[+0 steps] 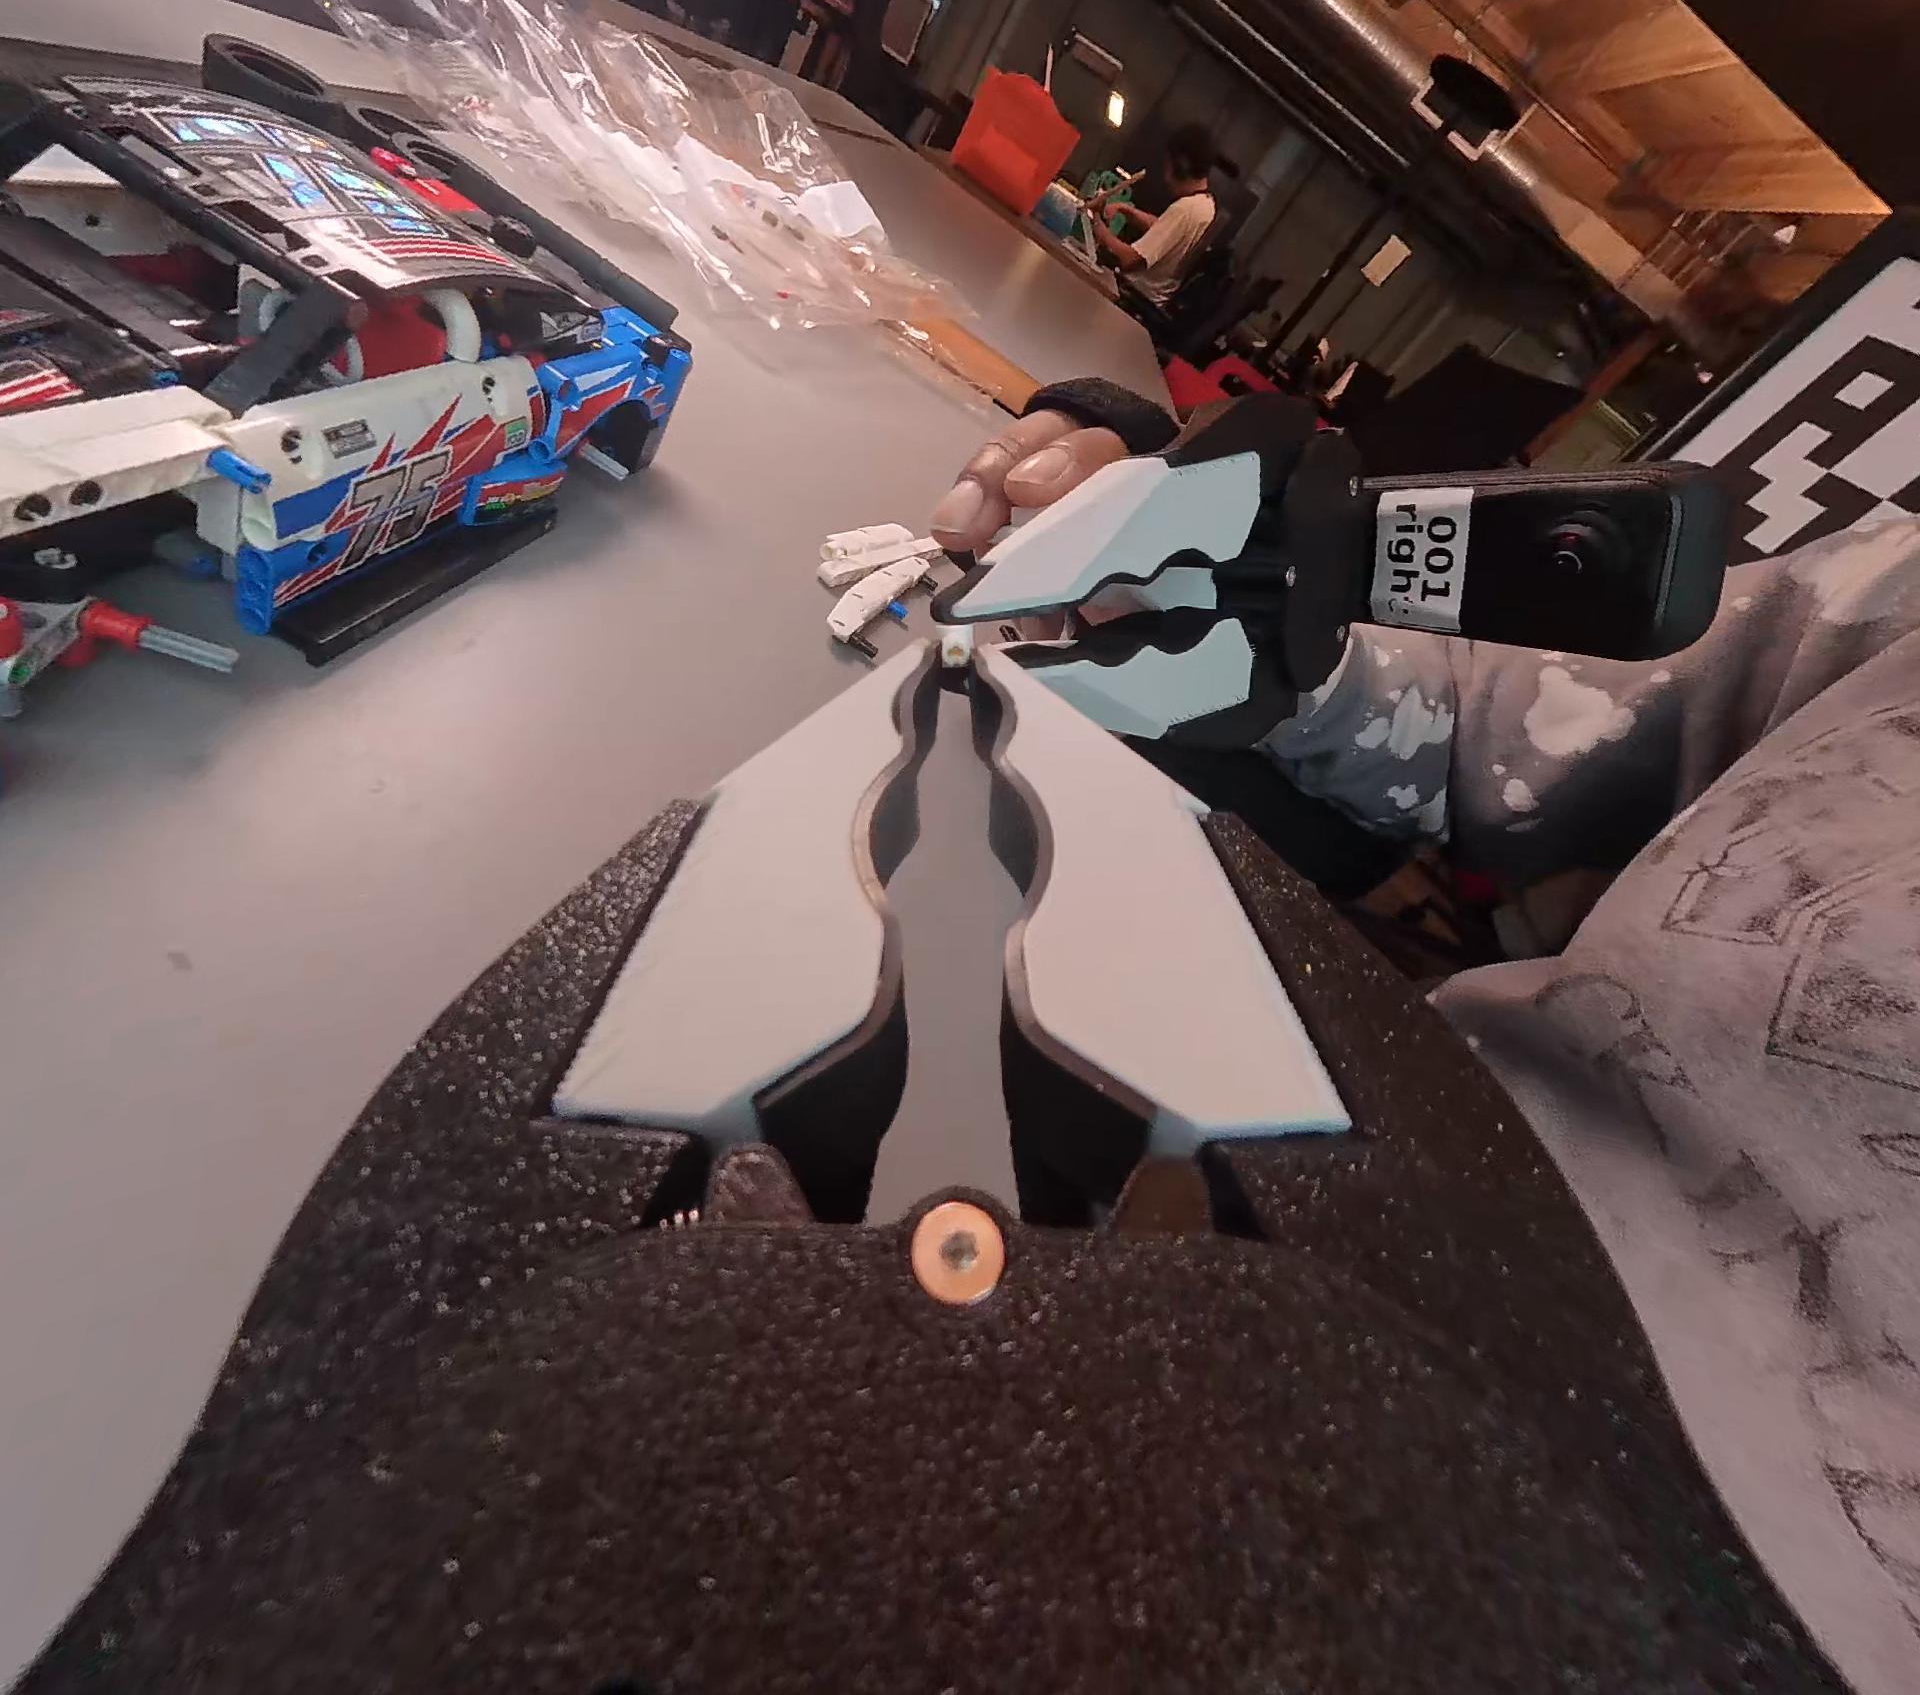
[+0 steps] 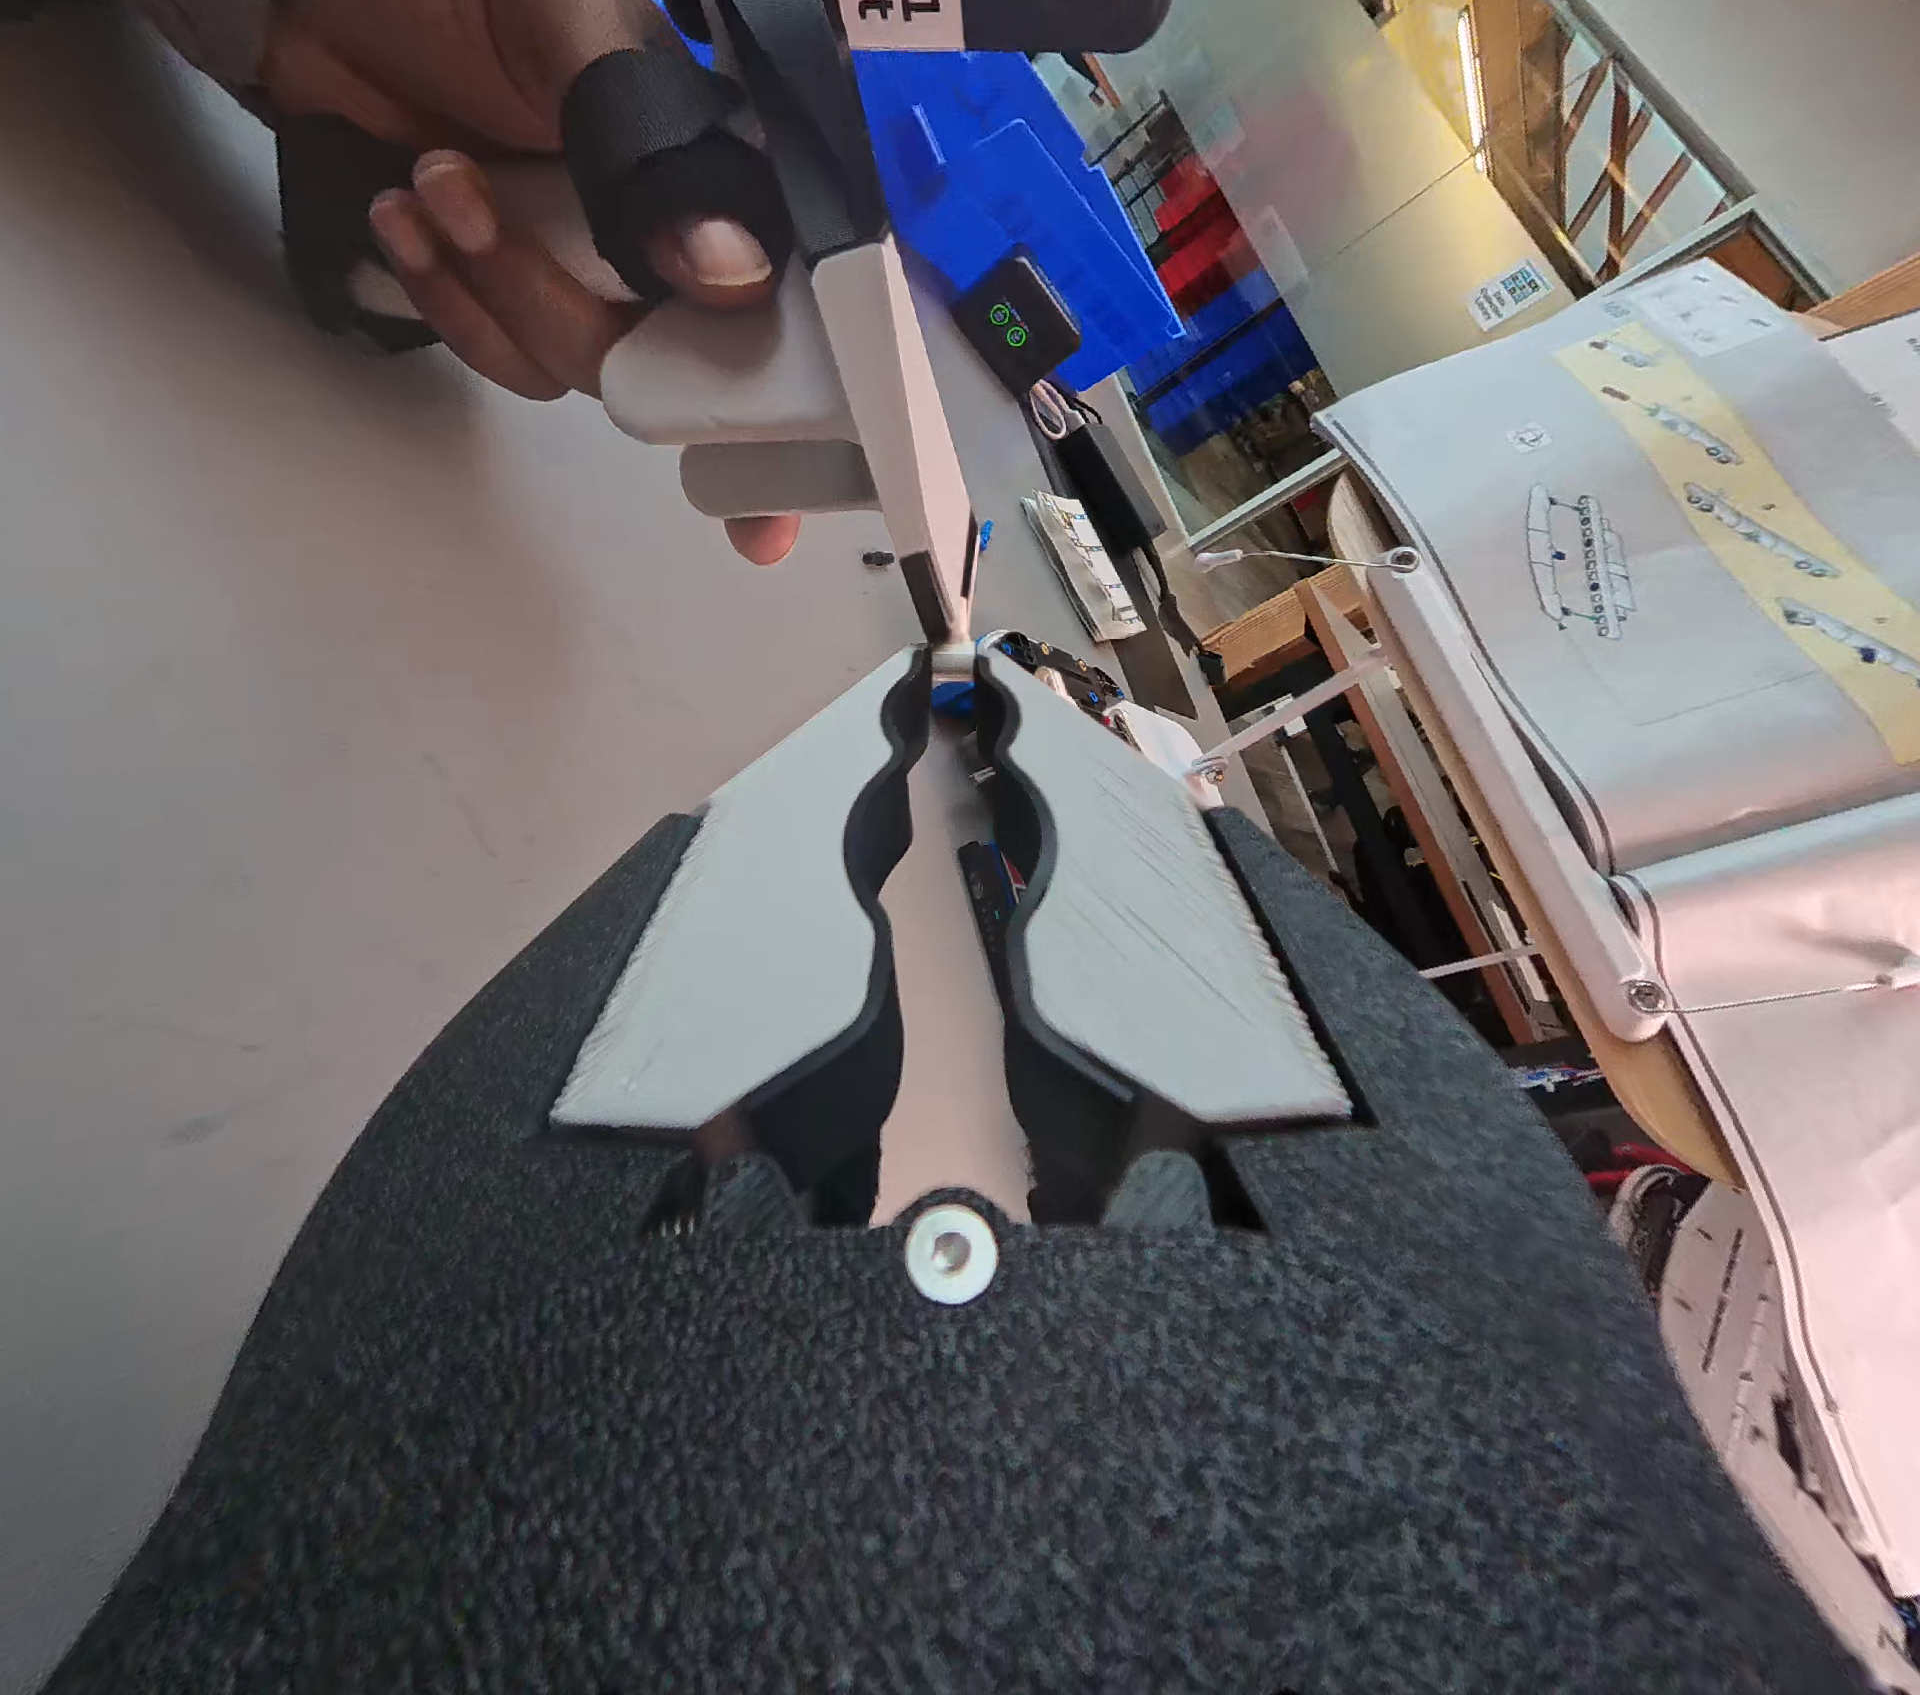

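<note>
My left gripper (image 1: 954, 658) is shut on a small white brick piece (image 1: 954, 646) held above the grey table (image 1: 520, 814). My right gripper (image 2: 951, 671) is shut on a small white piece (image 2: 951, 663) with a blue pin (image 2: 951, 698) under it. The two grippers meet tip to tip. The right gripper shows in the left wrist view (image 1: 977, 632), coming in from the right. The left gripper shows in the right wrist view (image 2: 940, 622), pointing down at the piece. I cannot tell whether the two hold one piece or two joined ones.
A partly built toy brick race car (image 1: 364, 419) stands at the left. Several loose white pieces (image 1: 878, 570) lie just beyond the grippers, and clear plastic bags (image 1: 675, 170) farther back. An open instruction booklet (image 2: 1662, 554) rests on a stand at the right. Blue bins (image 2: 1018, 191) stand behind. My two grippers' fingertips are within a few centimetres of each other.
</note>
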Demonstrator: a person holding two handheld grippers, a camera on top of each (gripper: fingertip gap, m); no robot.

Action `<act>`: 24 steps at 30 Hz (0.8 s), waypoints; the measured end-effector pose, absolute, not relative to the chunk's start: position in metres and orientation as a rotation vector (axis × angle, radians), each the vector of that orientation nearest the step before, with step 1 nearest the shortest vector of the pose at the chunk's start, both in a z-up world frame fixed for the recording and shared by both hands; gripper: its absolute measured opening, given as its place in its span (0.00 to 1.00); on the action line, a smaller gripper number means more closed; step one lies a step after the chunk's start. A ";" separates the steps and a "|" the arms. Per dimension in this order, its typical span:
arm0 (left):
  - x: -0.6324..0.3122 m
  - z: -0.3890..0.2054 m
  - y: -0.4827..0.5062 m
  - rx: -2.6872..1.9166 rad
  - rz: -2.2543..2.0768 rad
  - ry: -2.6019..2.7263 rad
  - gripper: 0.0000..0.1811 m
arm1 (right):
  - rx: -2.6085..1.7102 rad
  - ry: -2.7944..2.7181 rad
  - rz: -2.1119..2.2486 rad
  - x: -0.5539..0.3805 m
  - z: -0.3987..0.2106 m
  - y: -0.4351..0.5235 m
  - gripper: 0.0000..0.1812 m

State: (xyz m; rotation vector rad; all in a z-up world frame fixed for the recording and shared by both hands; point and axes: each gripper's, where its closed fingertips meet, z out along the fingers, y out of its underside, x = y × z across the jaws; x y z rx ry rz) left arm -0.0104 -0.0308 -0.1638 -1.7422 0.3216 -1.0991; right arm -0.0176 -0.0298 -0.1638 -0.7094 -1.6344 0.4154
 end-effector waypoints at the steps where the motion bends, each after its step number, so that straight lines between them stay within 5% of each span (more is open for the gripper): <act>1: -0.010 -0.163 -0.031 -1.741 -1.103 0.323 0.02 | -0.699 -1.631 0.407 -0.017 -0.163 -0.030 0.04; 17: 0.000 -0.133 -0.054 -1.533 -1.652 0.228 0.01 | -0.711 -1.523 0.727 -0.007 -0.132 -0.056 0.04; 24: -0.020 -0.142 -0.037 -1.610 -1.226 0.255 0.11 | -0.934 -1.404 0.793 -0.005 -0.130 -0.012 0.04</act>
